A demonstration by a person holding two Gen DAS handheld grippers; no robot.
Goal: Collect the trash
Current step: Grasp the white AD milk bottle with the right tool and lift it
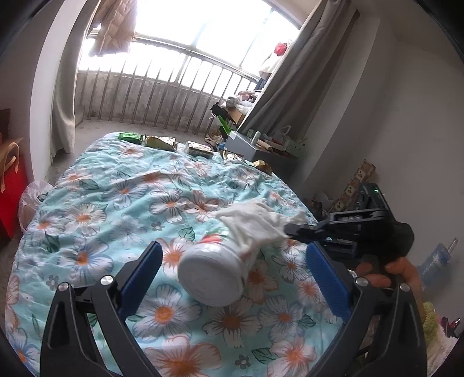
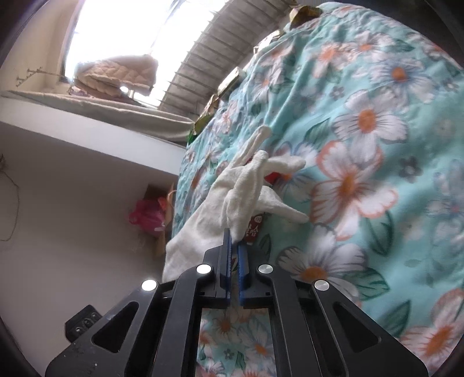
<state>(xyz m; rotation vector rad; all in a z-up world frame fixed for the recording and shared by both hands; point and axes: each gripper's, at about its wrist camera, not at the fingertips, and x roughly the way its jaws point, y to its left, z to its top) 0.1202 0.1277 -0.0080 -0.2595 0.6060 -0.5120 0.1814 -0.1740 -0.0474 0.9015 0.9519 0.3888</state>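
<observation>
Nearest the left wrist camera, the left gripper [image 1: 232,272] hangs with its jaws spread wide, the blue pads well apart on either side of a white jar [image 1: 214,272] and touching nothing; the jar lies tipped on its side on the bed [image 1: 121,185], its round white end facing the camera, a red-and-white label partly visible along its body; a white cloth glove [image 1: 258,223] is draped over the jar's far end and trails toward the right. There the right gripper [image 2: 234,240] has its jaws clenched on the glove; in the right wrist view the blue pads stand almost together with a fold of the glove pinched at their tips, the glove's fingers splaying out over the floral quilt and a scrap of the red label showing beneath it; fingers of the person's hand [image 1: 377,275] show behind that gripper in the left view.

Further off, several crumpled wrappers [image 1: 162,142], green and gold, lie along the far edge of the bed; a plastic bag [image 1: 32,200] sits on the floor at the bed's left side; beyond stand a metal railing [image 1: 162,95], grey curtains [image 1: 295,84] and a bright window [image 1: 208,26].
</observation>
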